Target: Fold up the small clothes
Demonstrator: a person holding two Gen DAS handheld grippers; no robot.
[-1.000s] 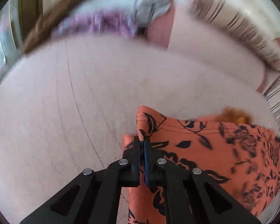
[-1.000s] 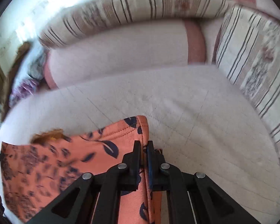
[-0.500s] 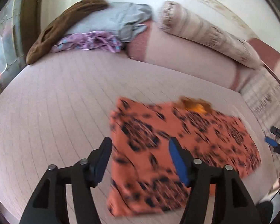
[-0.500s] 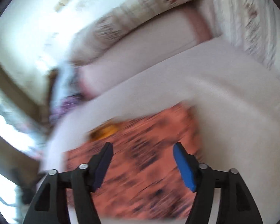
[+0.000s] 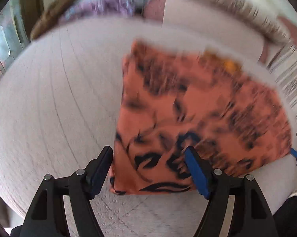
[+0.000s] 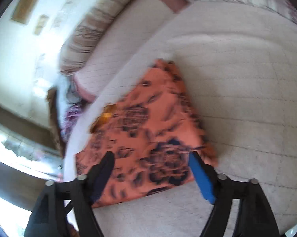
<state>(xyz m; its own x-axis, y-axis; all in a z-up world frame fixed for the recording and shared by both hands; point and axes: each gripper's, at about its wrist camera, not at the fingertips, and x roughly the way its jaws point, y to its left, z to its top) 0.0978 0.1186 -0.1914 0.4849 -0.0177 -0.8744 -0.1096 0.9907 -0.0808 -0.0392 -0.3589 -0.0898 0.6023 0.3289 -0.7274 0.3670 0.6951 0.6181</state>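
An orange garment with a dark flower print (image 5: 198, 108) lies flat on the pale sofa seat (image 5: 49, 98). My left gripper (image 5: 147, 152) hovers over its near left corner, jaws opening, with cloth showing below the gap but no pad pressing on it. The right wrist view shows the same garment (image 6: 154, 122) spread out below my right gripper (image 6: 150, 156). Its jaws are opening too and grip nothing. A blue pad of the right gripper (image 5: 295, 154) shows at the garment's right edge. Both views are blurred by motion.
A heap of brown, grey and purple clothes (image 5: 101, 6) lies at the sofa's back left. A striped bolster cushion (image 5: 237, 6) runs along the backrest, also seen from the right wrist (image 6: 93, 29). Pale seat surrounds the garment on all sides.
Both grippers were shut on the garment's edge a second ago. They have let go, opened wide and drawn back. The garment now lies flat on the seat.
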